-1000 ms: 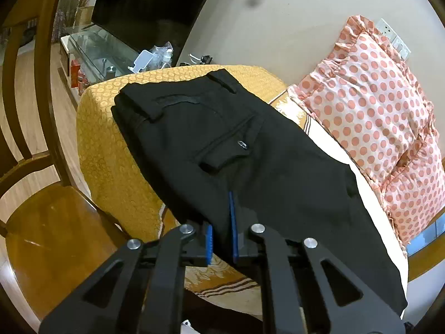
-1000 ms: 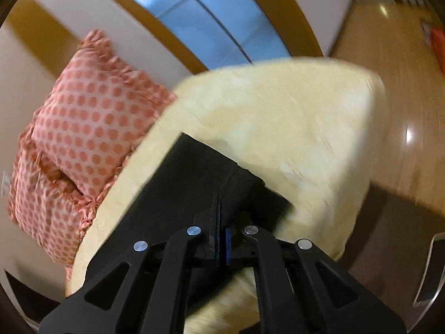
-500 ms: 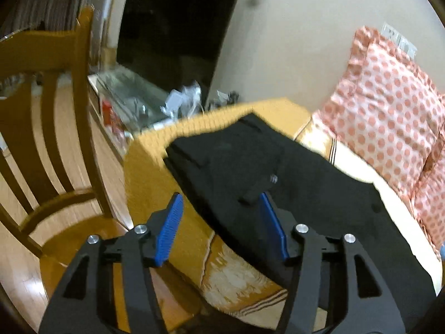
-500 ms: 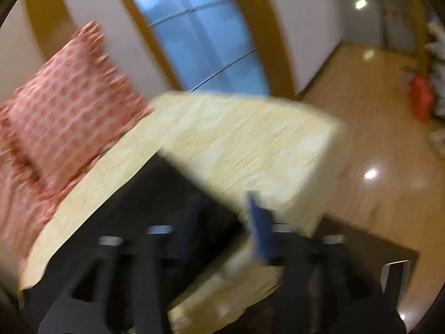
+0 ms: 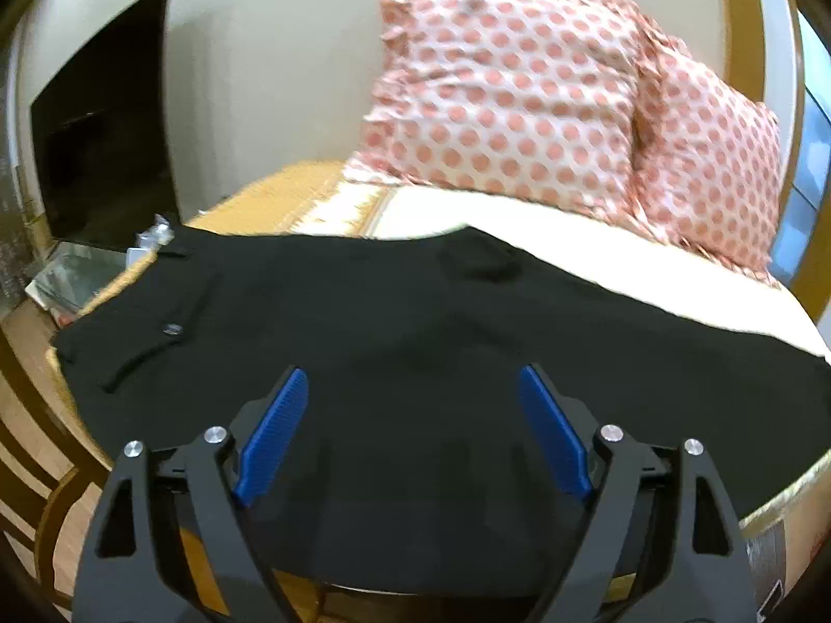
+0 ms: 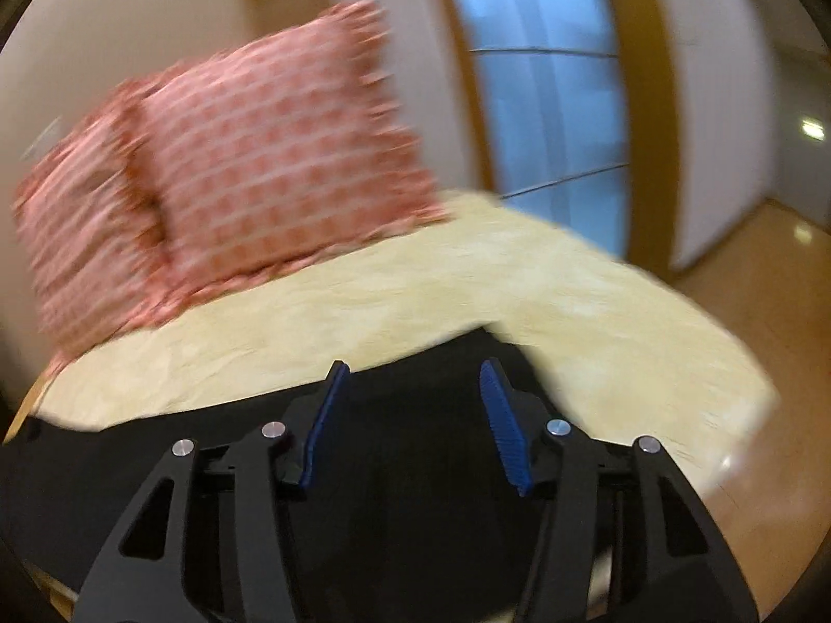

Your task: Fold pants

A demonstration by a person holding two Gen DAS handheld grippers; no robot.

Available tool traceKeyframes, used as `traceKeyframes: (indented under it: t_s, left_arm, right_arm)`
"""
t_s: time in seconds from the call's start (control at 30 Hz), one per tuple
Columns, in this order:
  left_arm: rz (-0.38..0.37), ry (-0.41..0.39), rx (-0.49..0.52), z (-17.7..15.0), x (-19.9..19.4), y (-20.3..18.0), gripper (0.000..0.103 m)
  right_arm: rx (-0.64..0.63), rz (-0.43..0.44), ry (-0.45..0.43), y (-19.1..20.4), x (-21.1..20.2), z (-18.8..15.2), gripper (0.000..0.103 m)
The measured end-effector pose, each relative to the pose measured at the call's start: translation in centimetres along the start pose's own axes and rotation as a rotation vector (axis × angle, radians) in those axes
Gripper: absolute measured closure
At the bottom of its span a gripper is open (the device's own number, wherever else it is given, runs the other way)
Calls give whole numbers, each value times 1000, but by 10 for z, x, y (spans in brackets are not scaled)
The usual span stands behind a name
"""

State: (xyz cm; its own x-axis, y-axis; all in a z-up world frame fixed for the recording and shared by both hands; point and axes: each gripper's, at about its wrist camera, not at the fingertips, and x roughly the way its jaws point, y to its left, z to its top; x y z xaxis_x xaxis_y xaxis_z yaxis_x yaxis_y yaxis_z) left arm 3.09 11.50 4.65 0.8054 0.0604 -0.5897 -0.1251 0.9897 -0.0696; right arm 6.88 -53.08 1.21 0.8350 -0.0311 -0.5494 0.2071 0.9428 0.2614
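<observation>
Black pants (image 5: 394, 322) lie spread flat across the bed (image 5: 597, 244), in front of the two polka-dot pillows (image 5: 498, 83) that lean against the wall. Above the pants, the left claw (image 5: 413, 431) hangs with its blue pads (image 5: 272, 433) wide apart, holding nothing. Nearer the pillows' window side, the right claw (image 6: 413, 420) is likewise spread and empty.
</observation>
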Motion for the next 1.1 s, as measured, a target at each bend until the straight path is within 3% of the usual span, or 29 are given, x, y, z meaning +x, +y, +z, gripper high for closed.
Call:
traceKeyframes:
  t_s: [0.07, 0.13, 0.2, 0.23, 0.27, 0.4, 0.6, 0.67, 0.9, 1.1]
  left_arm:
    - [-15, 22, -3, -4, 6, -3, 19]
    - [-27, 44, -18, -7, 10, -2, 19]
    - [-36, 64, -32, -9, 16, -1, 19]
    - [-36, 75, -36, -10, 19, -1, 19]
    - [-36, 82, -40, -11, 20, 0, 19]
    - [-45, 90, -53, -16, 26, 1, 15]
    - [-49, 76, -18, -20, 30, -6, 5]
    - [-45, 72, -6, -21, 30, -8, 4]
    - [-33, 68, 6, -22, 31, -10, 2]
    - [-27, 69, 9, -22, 32, -12, 2]
  right_arm:
    - [-21, 1, 137, 5, 29, 1, 49]
    - [-25, -67, 208, 2, 49, 1, 49]
    - [-23, -155, 177, -6, 54, 8, 50]
    - [-9, -209, 172, -13, 55, 11, 56]
    - [40, -179, 156, -23, 51, 14, 56]
    - [125, -270, 45, -39, 14, 9, 39]
    - [291, -373, -21, -96, -33, -32, 38]
    - [312, -354, -8, -105, -33, -45, 38]
    - [181, -239, -57, -59, -37, -72, 37]
    - [251, 26, -78, -29, -48, -93, 43]
